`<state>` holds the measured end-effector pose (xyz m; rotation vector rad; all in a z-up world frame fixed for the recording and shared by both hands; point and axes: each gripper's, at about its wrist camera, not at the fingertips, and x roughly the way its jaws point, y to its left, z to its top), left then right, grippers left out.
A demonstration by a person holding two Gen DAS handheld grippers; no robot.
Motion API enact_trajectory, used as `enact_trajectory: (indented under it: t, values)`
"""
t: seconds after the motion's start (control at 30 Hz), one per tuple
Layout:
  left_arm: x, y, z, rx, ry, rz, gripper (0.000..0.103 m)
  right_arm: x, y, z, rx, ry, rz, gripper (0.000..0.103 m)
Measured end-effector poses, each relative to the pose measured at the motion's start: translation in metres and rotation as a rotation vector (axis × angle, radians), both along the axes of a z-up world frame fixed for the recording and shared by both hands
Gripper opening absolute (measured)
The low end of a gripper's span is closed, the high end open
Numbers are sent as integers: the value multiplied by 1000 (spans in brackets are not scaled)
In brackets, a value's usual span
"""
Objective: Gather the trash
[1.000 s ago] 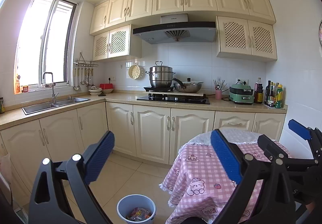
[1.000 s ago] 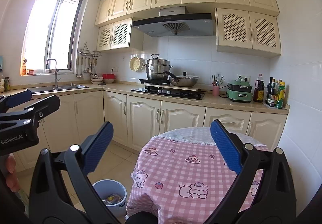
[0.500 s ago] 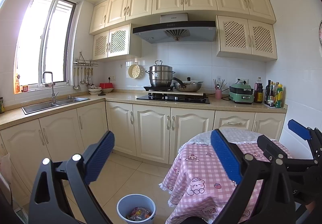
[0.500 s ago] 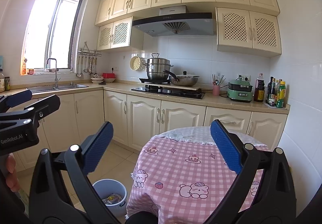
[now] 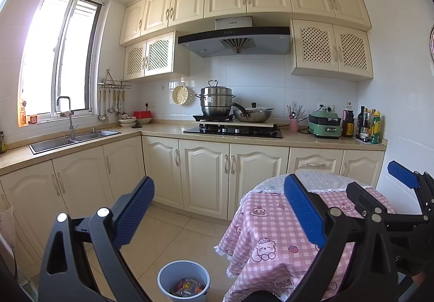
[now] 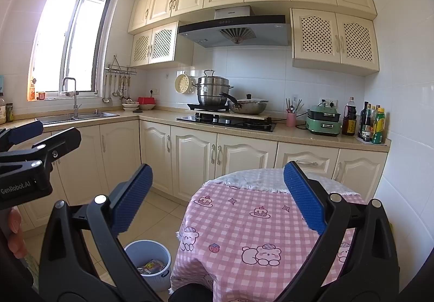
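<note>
Blue-grey plastic bin (image 5: pixel 184 280) sits on the tiled floor (image 5: pixel 173 237), just left of the round table's pink checked cloth (image 6: pixel 252 220). Colourful wrappers (image 5: pixel 187 287) lie in the bottom of the bin. You hold both grippers level, above the floor, looking toward the stove. Left gripper (image 5: pixel 218 213): jaws spread wide, nothing between them, bin low in the gap. Right gripper (image 6: pixel 217 196): jaws spread wide too, nothing held, aimed over the table top. In the right view the bin (image 6: pixel 148 261) is beside the left blue pad (image 6: pixel 130 197), partly hidden by the cloth edge. Behind: cream cabinets (image 5: pixel 203 177), worktop (image 5: pixel 320 139) with hob (image 5: pixel 233 130), steel pot (image 5: pixel 215 101), wok (image 5: pixel 252 114), green cooker (image 5: pixel 325 124), bottles (image 5: pixel 370 125). Sink (image 5: pixel 73 137) under the window on the left.
</note>
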<state>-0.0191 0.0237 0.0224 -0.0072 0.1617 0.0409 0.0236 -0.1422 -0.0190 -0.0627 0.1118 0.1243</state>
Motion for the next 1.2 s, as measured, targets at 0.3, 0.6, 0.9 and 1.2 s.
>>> enact_trajectory:
  t: [0.3,0.6,0.9,1.2]
  values:
    - [1,1,-3,1,6,-4,94,-1,0,-1,0,4,-1,95]
    - [1,2,-4,2,10,-8,94,-1,1,-3,-1,9,-3,95]
    - [2,5,-6,5,17,-14,94,1,-1,-7,3,22,4,95]
    - [3,7,-6,10,24,-18,94,3,-3,-8,2,30,4,95]
